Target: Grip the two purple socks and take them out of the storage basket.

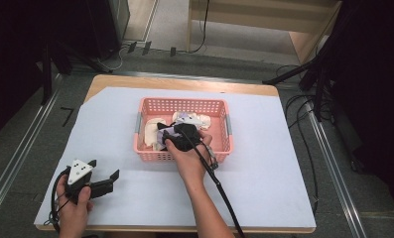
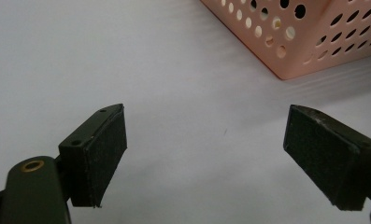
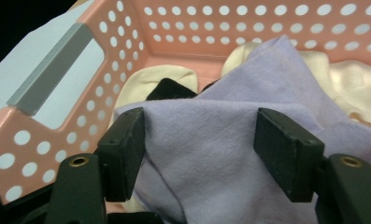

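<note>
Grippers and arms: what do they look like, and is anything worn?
Both are black. The left gripper carries a grey three-cornered plate with dark dots; a black cable trails from the right gripper. The tongs end in flat rectangular black pads. Forearms are bare, no sleeves.

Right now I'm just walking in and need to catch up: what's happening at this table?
A person works with two hand-held grippers. The right gripper is down in the pink basket, its jaws set around a fold of lilac cloth but not closed on it. Cream cloths lie beside it. The left gripper is open, over the white sheet.
</note>
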Action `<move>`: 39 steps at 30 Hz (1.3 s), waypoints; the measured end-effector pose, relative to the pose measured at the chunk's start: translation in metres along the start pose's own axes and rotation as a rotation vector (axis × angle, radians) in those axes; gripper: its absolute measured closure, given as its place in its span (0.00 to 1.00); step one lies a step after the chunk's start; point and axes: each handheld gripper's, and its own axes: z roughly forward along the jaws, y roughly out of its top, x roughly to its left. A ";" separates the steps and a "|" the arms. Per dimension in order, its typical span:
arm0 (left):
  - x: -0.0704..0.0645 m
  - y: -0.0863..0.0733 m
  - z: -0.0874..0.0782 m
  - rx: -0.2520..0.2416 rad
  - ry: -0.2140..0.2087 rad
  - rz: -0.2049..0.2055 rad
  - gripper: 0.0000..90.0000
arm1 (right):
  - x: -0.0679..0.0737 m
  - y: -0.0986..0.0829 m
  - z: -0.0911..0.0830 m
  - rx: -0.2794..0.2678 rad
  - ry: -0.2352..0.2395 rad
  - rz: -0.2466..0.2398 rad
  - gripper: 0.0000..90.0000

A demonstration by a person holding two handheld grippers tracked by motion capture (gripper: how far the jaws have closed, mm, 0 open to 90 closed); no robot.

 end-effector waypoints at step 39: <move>0.000 0.000 0.000 0.000 0.001 0.000 0.16 | -0.021 0.004 -0.052 -0.431 0.018 -0.163 0.98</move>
